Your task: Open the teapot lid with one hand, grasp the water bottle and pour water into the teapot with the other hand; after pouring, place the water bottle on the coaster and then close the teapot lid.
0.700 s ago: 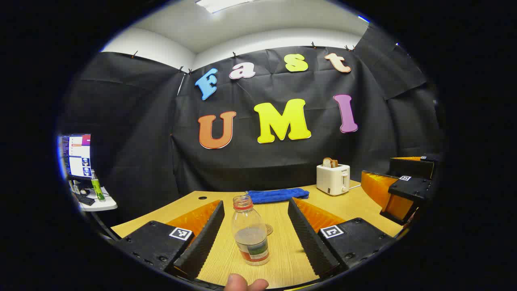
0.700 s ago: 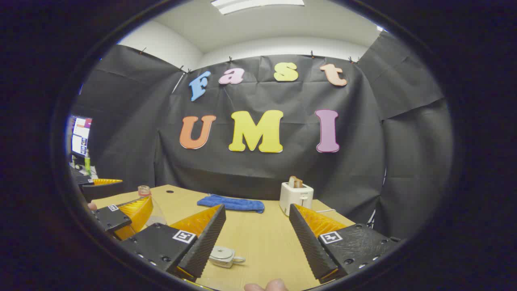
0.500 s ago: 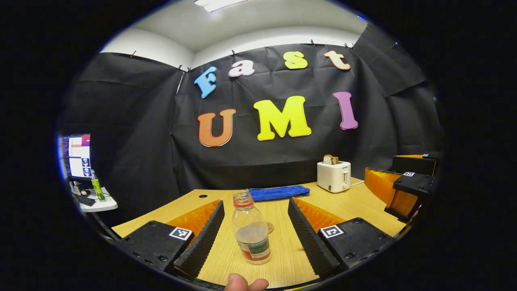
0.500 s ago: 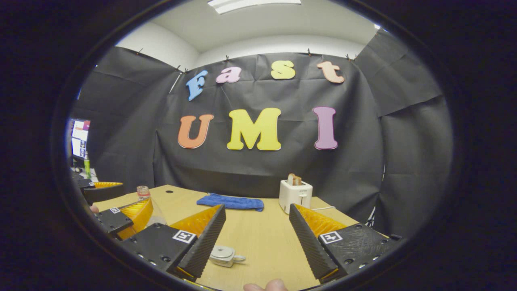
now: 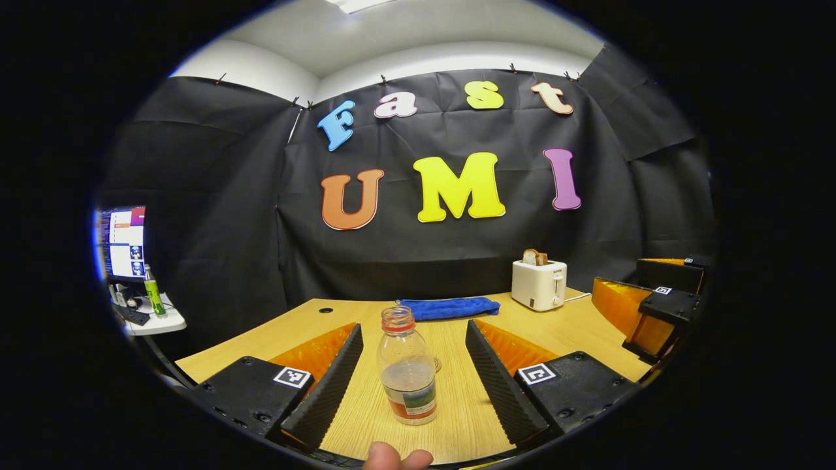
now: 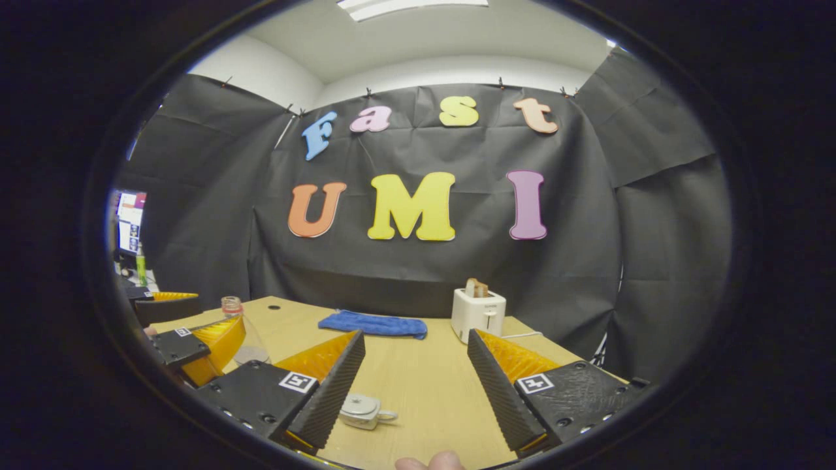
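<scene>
1. Water bottle (image 5: 407,372): clear plastic, uncapped, red neck ring, a little water in the lower part, label band near the base. Stands upright on the table (image 5: 575,326), between my left gripper's (image 5: 413,375) two fingers, touching neither. In the right gripper view its neck (image 6: 230,305) rises behind that same gripper (image 6: 196,339) at far left.
2. Coaster (image 5: 436,363): small round disc flat on the table, just behind the bottle, mostly hidden by it.
3. Teapot (image 6: 361,411): small, pale metallic, lid on, seen from above. Sits on the table just beside my right gripper's (image 6: 415,385) left finger, inside the gap; whether it touches that finger I cannot tell.
4. Left gripper: jaws wide, holding nothing.
5. Right gripper: jaws wide, holding nothing. In the left gripper view it sits at far right (image 5: 646,313), well apart from the bottle.
6. Blue towel (image 5: 448,308): folded, lying at the table's far edge.
7. Toaster (image 5: 538,284): white, bread in the slot, right of the towel.
8. Fingertip (image 5: 397,457): at the lower edge of the left gripper view.
9. Side desk (image 5: 153,320): monitor and green bottle (image 5: 154,299), off to the left.
</scene>
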